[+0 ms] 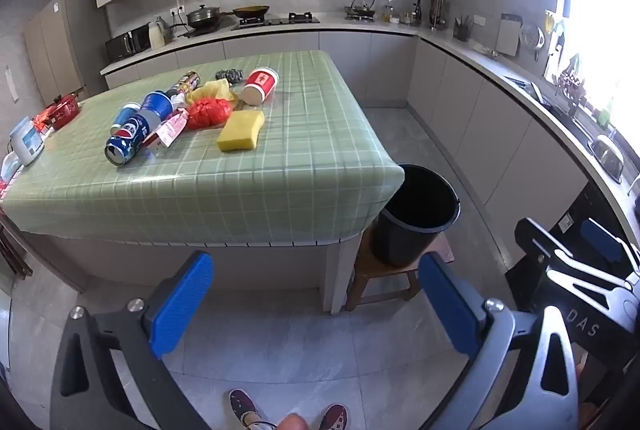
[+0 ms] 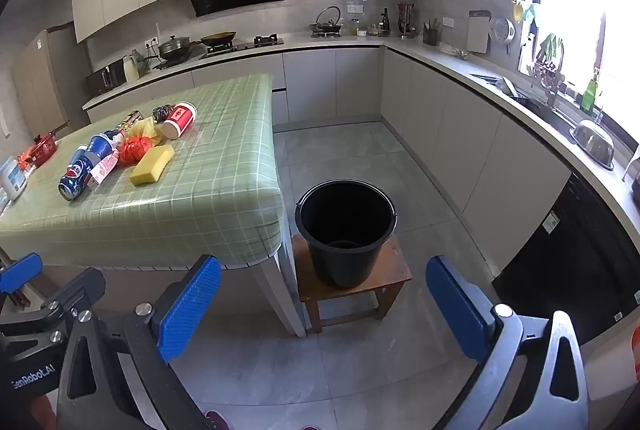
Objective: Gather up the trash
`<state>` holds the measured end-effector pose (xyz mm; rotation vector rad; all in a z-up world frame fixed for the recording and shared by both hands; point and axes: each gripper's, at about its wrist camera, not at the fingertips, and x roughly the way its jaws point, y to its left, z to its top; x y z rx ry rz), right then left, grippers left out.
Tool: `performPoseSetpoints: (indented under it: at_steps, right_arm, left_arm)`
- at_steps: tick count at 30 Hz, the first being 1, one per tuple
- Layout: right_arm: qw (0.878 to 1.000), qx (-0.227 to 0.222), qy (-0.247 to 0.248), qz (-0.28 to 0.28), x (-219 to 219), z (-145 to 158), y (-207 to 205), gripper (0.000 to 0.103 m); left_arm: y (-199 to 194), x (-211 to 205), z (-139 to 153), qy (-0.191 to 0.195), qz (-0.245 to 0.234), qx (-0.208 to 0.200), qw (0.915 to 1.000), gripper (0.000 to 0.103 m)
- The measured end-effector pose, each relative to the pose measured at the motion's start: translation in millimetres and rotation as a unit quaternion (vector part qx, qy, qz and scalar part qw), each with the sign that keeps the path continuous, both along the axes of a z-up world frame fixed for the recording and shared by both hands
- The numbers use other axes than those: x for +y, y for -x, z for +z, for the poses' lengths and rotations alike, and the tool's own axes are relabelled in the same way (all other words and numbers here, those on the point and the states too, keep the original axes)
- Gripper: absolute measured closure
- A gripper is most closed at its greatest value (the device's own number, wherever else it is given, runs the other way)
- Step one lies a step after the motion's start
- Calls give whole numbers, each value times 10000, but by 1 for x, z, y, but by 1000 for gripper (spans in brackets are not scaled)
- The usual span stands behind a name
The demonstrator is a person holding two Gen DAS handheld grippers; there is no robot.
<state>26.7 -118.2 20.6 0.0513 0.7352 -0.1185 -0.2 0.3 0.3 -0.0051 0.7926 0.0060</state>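
I hold both tongs spread and empty short of the kitchen island: the left gripper faces the table edge, the right gripper faces the black bucket, which stands empty on a wooden stool just beside the green checked table. Collection has, by my judgement, not begun. Next I must reach forward over the tablecloth and close on a near piece, likely the yellow sponge. Beyond it lie a red bag, a red paper cup on its side and a blue can reading "Pepsi". The right tool is lettered "DAS", the left "GenRobot.AI".
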Motion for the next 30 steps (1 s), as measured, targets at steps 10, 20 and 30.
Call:
performPoseSetpoints:
  at_steps: [10, 20, 30]
  right_arm:
    - [10000, 10, 71, 29, 4, 2, -4, 0]
    - [9999, 8, 92, 51, 3, 2, -4, 0]
    - [9999, 30, 117, 102, 6, 2, -10, 0]
  left_arm:
    - [-1, 0, 5, 59, 13, -70, 10000, 0]
    - [-7, 9, 2, 105, 83, -50, 9999, 0]
    - [-8, 13, 1, 95, 92, -40, 9999, 0]
